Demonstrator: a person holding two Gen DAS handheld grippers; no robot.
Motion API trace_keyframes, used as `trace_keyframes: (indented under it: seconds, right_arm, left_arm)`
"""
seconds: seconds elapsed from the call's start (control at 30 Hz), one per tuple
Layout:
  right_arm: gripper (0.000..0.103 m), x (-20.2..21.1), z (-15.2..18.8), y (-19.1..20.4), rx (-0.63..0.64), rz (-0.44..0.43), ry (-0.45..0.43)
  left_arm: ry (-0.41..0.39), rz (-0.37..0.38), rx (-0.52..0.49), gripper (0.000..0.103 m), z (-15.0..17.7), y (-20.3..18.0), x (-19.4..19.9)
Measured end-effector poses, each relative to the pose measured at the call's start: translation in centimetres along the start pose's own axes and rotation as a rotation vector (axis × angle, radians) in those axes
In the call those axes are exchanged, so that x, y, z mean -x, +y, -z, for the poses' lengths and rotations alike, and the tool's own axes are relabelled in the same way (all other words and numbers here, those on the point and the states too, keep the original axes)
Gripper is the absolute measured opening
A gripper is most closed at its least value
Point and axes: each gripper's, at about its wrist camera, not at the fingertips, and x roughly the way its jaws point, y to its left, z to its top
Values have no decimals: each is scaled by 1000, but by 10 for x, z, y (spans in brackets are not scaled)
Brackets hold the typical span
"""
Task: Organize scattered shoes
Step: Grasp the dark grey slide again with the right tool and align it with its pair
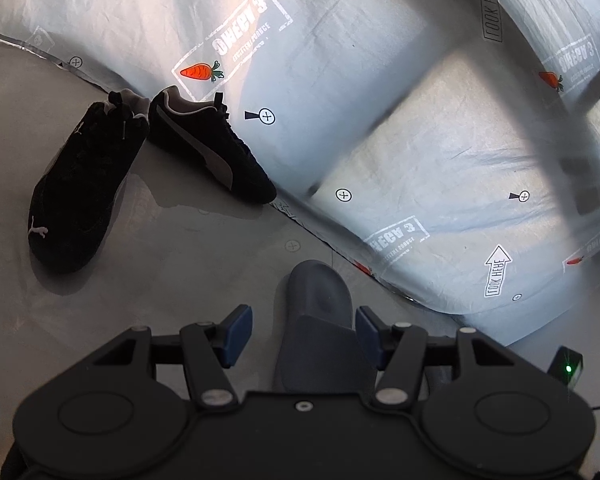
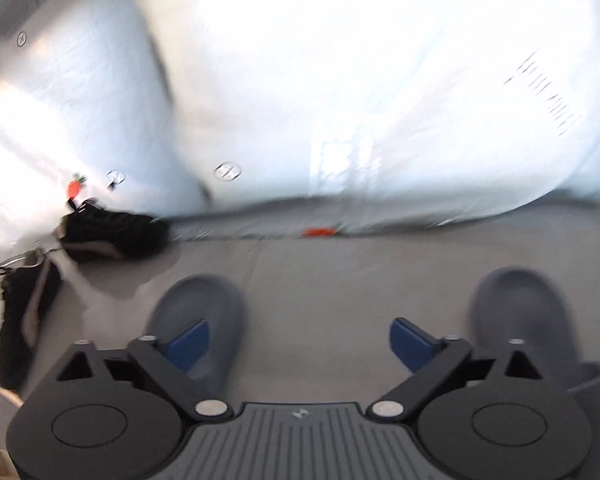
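Lying around: two black sneakers (image 1: pixel 76 184), two grey slippers (image 2: pixel 198 320); both grippers' jaws released.

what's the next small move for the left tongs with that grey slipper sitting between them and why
Probably close the left tongs on the grey slipper. Its strap sits between the open blue pads, with a gap showing on each side, so nothing is gripped yet. The right tongs are open over bare floor between the two slippers, so the left is better placed.
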Motion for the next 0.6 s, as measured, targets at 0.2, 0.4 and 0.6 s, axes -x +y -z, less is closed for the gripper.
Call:
trace_keyframes:
  seconds: [0.2,0.4,0.6]
  right_arm:
    - [103,18,28,-82,56,228,129]
    - [103,-22,36,-99,-20,133,257]
    - [100,-29,26,-83,-61,126,256]
  left_arm:
    - [32,49,-45,58,4,-26,-15]
    - [41,72,-124,58,14,-50,-13]
    - [45,40,-79,58,19,-39,-10]
